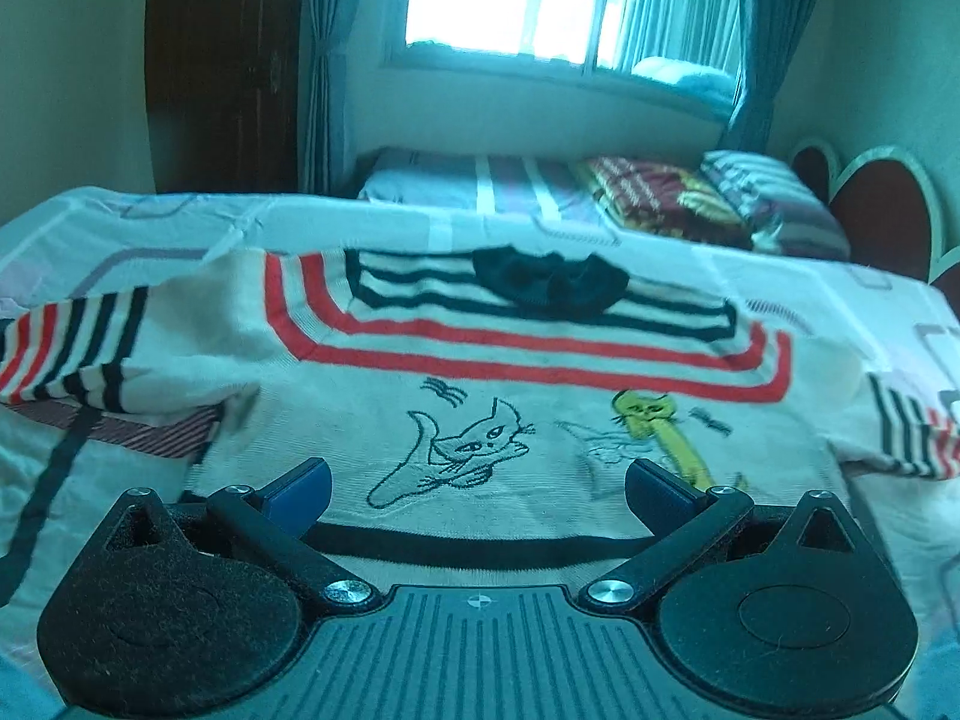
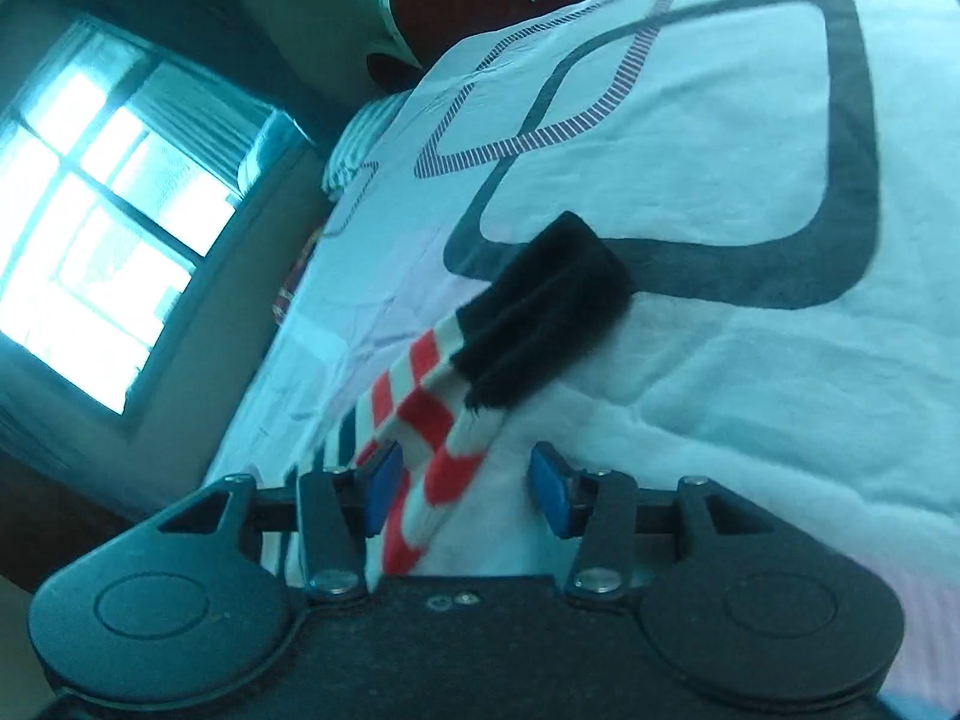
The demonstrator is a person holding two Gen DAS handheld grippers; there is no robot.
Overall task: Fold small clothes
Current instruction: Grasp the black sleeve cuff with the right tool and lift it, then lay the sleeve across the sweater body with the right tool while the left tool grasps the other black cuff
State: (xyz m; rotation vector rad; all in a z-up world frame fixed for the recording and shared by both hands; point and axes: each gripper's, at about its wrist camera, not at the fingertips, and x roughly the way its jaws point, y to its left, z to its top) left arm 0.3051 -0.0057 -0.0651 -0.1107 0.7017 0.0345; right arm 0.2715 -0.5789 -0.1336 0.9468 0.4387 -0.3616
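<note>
Left wrist view: a small white knitted sweater with red and black stripes round the yoke, a black collar and embroidered cat figures on the chest lies spread flat on a bed covered by a white sheet printed with dark rounded outlines. The left hand-held gripper hovers over the sweater's black hem band, its blue pads wide apart and nothing between them. Beyond stand a second bed with striped bedding, a curtained window and a red heart-shaped headboard.

Right wrist view: the right hand-held gripper is rolled sideways over the sheet. The sweater's striped sleeve, ending in a black cuff, runs between the blue pads; the pads stand apart, the left one touching the cloth, the right one clear of it.
</note>
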